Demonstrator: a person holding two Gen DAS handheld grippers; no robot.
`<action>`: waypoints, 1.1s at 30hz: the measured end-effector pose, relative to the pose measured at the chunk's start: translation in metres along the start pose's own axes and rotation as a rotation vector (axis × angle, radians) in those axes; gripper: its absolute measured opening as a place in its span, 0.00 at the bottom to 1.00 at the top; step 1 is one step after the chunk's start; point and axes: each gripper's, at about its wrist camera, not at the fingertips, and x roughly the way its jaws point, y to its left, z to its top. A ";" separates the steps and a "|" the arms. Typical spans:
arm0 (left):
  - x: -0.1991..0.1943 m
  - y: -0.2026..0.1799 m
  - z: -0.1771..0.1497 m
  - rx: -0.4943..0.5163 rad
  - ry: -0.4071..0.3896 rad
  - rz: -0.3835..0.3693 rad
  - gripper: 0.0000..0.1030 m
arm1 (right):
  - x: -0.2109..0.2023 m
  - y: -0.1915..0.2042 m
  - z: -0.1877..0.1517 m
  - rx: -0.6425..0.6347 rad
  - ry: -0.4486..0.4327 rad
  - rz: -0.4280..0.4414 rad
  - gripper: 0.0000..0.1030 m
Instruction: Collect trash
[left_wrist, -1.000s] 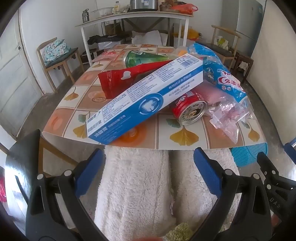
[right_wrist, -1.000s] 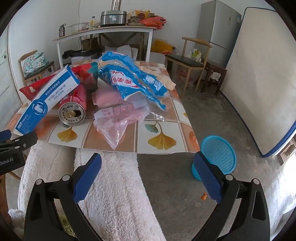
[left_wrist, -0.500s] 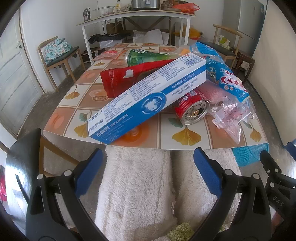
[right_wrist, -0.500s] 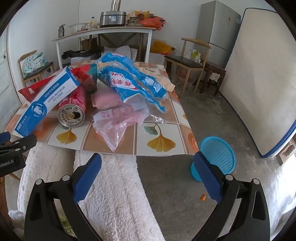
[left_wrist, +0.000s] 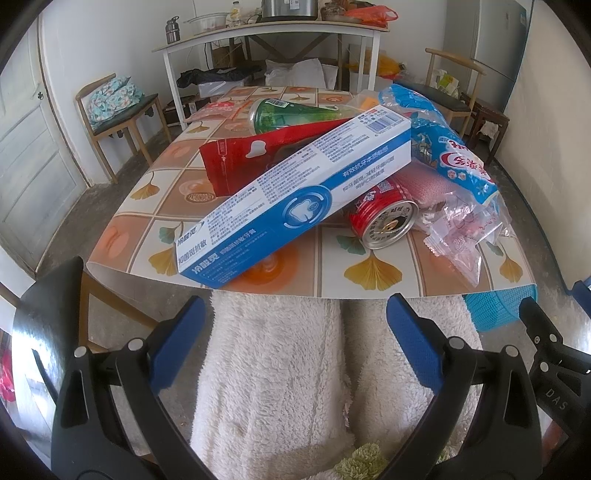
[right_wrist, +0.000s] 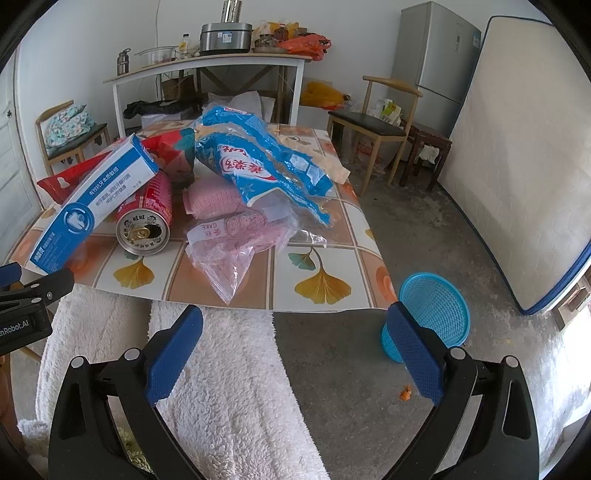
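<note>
- Our left gripper has its two blue fingers wide apart, with nothing between them. It hangs over our fluffy white lap, near the table edge.
- Our right gripper is wide apart too, and it holds nothing.
- The trash lies in a heap on the low table with the leaf-pattern cloth.
- A long blue and white toothpaste box leans across a flat red foil bag and rests on a red drink can lying on its side.
- A green shiny pack lies behind the red bag.
- A big blue and white plastic bag sits on a pink knitted cloth.
- A clear plastic bag with pink print lies near the front edge, just beside the can.
- A small round blue plastic basket stands on the grey floor, to the right of the table.
</note>
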 end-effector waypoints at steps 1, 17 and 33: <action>0.000 0.000 0.000 0.000 0.000 0.000 0.92 | 0.000 0.000 0.000 0.001 0.000 0.000 0.94; 0.000 0.001 0.000 0.001 0.002 0.002 0.92 | 0.000 0.000 0.000 0.000 -0.001 -0.002 0.94; 0.000 0.000 0.000 0.002 0.004 0.004 0.92 | 0.000 0.000 0.000 0.002 0.000 -0.001 0.94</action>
